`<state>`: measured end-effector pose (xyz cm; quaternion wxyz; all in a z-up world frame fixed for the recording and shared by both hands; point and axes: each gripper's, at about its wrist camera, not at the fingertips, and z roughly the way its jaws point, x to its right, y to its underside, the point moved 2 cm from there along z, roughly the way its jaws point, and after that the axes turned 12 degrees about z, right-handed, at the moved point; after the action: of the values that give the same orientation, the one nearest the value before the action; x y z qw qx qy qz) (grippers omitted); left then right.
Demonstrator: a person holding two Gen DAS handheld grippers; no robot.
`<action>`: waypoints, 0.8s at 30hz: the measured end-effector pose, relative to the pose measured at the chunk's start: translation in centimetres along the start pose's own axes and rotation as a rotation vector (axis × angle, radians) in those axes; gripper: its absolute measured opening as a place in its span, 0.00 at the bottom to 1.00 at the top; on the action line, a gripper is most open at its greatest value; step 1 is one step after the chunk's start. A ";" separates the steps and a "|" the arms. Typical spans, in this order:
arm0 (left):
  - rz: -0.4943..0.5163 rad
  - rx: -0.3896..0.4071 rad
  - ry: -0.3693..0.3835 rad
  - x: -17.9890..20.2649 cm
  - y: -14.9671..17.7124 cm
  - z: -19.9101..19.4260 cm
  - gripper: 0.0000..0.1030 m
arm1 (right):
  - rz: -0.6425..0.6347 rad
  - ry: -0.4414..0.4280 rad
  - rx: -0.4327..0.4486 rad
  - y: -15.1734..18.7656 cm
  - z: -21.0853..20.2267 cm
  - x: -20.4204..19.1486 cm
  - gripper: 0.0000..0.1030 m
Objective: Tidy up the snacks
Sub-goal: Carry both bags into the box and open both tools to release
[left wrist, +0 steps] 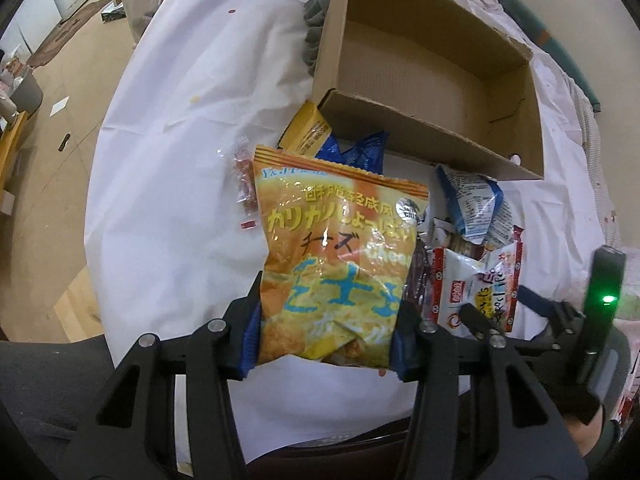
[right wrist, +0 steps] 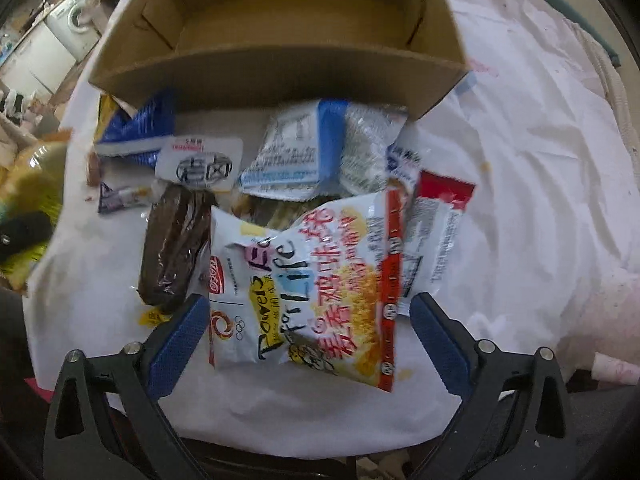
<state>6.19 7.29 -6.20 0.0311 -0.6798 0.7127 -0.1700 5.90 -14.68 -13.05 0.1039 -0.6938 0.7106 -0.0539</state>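
The fingers (left wrist: 248, 338) of the left gripper (left wrist: 326, 340) are seen pressed against the lower sides of an orange cheese snack bag (left wrist: 340, 256), which is gripped between the blue pads and held above the white-covered bench (left wrist: 168, 184). The fingers (right wrist: 176, 344) of the right gripper (right wrist: 308, 344) are spread wide, and a white and red snack bag (right wrist: 312, 296) is found lying flat on the bench between them, its left edge just beside the left pad while the right pad stands apart from its red border; no pressing by the pads is seen. An open cardboard box (left wrist: 432, 148) is set on the bench beyond the heap of snacks, and its brown floor is seen bare in both views. Just in front of the box's near wall, a blue packet (right wrist: 136, 128) and a yellow packet (left wrist: 306, 130) are seen, the yellow one partly tucked behind the orange bag in the left view. A blue and white wrapper (right wrist: 296, 152) lies near the box's front wall, a dark brown wrapped bar (right wrist: 176, 244) lies to the left of the white and red bag, and a white packet with a red end (right wrist: 436, 232) lies to its right.
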 end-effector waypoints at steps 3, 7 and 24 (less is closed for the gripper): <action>0.004 0.007 0.010 1.2 -0.5 1.1 0.45 | -0.024 -0.010 0.011 0.4 -0.5 -0.1 0.63; -0.009 0.018 0.024 1.1 -0.6 1.0 0.45 | -0.011 -0.062 0.008 0.9 -2.0 0.5 0.35; -0.058 0.130 -0.003 0.0 -1.9 -1.2 0.45 | 0.125 -0.370 0.236 -2.0 -12.7 4.0 0.29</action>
<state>7.64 7.46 -4.53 0.0715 -0.6969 0.6802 -0.2157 5.02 -19.57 -0.57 0.3157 -0.6296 0.7099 -0.0020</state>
